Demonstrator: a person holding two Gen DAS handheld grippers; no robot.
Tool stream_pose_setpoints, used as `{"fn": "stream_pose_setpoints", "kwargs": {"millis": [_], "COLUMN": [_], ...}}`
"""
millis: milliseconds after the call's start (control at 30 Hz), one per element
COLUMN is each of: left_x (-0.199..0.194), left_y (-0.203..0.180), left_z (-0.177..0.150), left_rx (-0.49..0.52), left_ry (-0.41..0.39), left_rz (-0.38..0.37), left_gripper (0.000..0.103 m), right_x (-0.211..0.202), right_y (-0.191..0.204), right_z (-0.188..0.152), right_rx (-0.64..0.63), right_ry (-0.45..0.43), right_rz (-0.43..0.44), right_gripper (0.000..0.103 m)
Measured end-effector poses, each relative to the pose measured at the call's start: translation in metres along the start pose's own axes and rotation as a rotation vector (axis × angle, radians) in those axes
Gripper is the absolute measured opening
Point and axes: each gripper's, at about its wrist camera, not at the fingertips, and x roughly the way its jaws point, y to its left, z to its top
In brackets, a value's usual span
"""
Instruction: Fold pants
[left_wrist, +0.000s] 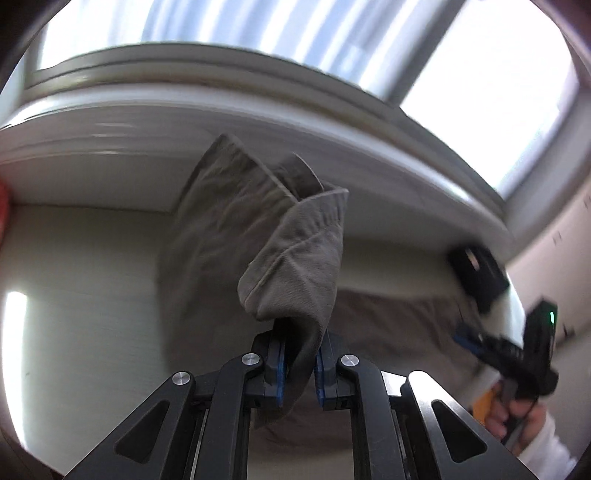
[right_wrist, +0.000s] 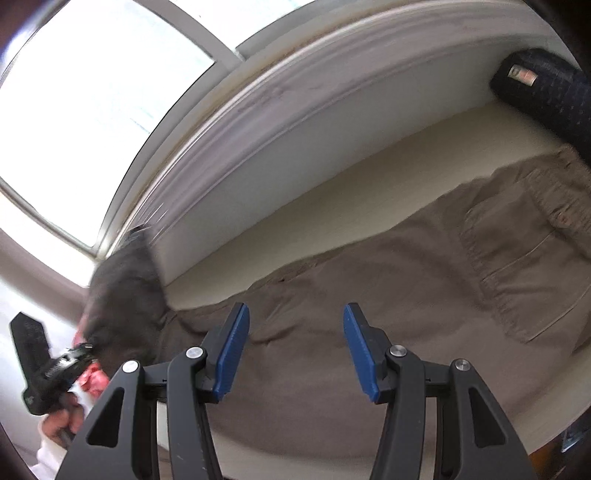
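Note:
The taupe pants (right_wrist: 388, 295) lie spread on a cream surface (right_wrist: 332, 177), with the waistband and a back pocket (right_wrist: 517, 266) at the right. My left gripper (left_wrist: 299, 365) is shut on the end of one leg (left_wrist: 295, 251) and holds it up off the surface. That lifted leg hangs in folds in front of the camera. In the right wrist view the left gripper (right_wrist: 83, 349) and the raised leg end (right_wrist: 125, 295) show at the left. My right gripper (right_wrist: 297, 350) stands open just above the middle of the pants, with nothing between its blue pads. It also shows blurred as the right gripper (left_wrist: 469, 338) in the left wrist view.
A white moulded ledge (right_wrist: 258, 122) and a bright window (right_wrist: 92, 92) run along the far side of the surface. A dark rolled item (right_wrist: 546, 96) lies by the waistband at the far right. Something red (right_wrist: 92, 380) sits at the left end.

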Motion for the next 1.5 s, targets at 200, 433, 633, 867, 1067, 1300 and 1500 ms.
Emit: {"fn": "stream_pose_setpoints", "kwargs": {"millis": [200,433,633,867,1067,1300,1500], "left_x": [0.045,0.102,0.117,0.084,0.040,0.039,0.044], "left_y": [-0.064,-0.089,-0.092,-0.099,-0.055,0.045,0.052], "left_z": [-0.039,-0.081,-0.089,-0.092,-0.070,-0.066,-0.068], "left_rx": [0.148,0.250,0.222,0.228,0.098,-0.153,-0.144], "left_ry": [0.141,0.309,0.411,0.409,0.229,0.206,0.197], "left_rz": [-0.081,-0.116,-0.143,-0.238,-0.083,0.134,0.203], "left_gripper": [0.011,0.011,0.020,0.103,0.103,0.103,0.103], "right_x": [0.042,0.074,0.072,0.107,0.128,0.118,0.049], "right_y": [0.000,0.001,0.041,0.056,0.067,0.076,0.099], "right_z": [-0.017,-0.026,-0.007,-0.001,-0.015,-0.018,-0.017], "right_rx": [0.084,0.131,-0.058,-0.114,-0.152,-0.184,-0.183], "right_ry": [0.223,0.334,0.281,0.357,0.424,0.422,0.299], "right_rz": [0.231,0.241,0.094,0.051,0.036,0.011,0.108], "right_gripper": [0.059,0.060,0.060,0.060,0.060,0.010,0.005]}}
